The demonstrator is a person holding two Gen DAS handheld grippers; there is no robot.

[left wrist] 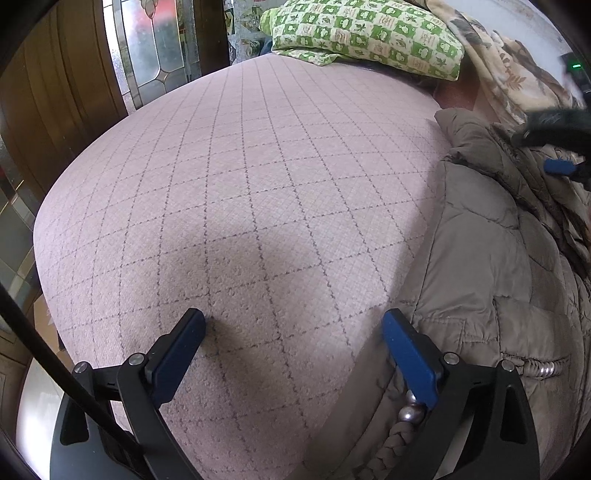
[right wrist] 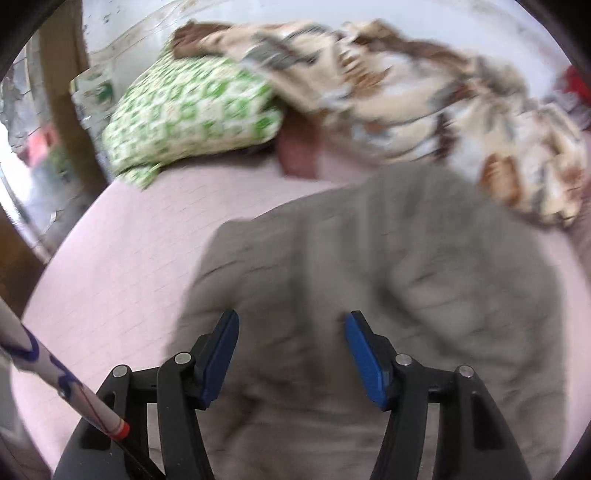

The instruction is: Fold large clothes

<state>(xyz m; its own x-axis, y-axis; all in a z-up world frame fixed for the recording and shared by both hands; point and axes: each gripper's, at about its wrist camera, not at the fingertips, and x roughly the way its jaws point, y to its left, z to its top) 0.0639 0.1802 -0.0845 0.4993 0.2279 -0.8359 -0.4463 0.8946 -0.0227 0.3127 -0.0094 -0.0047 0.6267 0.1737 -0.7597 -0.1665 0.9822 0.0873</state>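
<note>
Jacket (left wrist: 491,266), a puffy khaki-brown quilted one, lies on the pink checked bed (left wrist: 258,184), filling the 3-to-5 o'clock edge of the left wrist view. The left claw (left wrist: 293,332) is spread wide and holds nothing; its right fingertip sits just over the jacket's near edge, beside a braided cord with metal beads (left wrist: 410,410). At 2 o'clock the right claw (left wrist: 561,166) hangs over the jacket's upper part. A green patterned pillow (left wrist: 369,33) lies at 12 o'clock.

From the right wrist (a blurred picture), the jacket (right wrist: 369,277) spreads from centre to 5 o'clock, directly under the right claw (right wrist: 291,332), which is parted and empty. A floral blanket (right wrist: 424,103) is heaped at 1 o'clock.

Folding looks barely begun: this seems the reach-for-a-grip step. Next, each claw probably needs to close on an edge or sleeve to draw it across.
</note>
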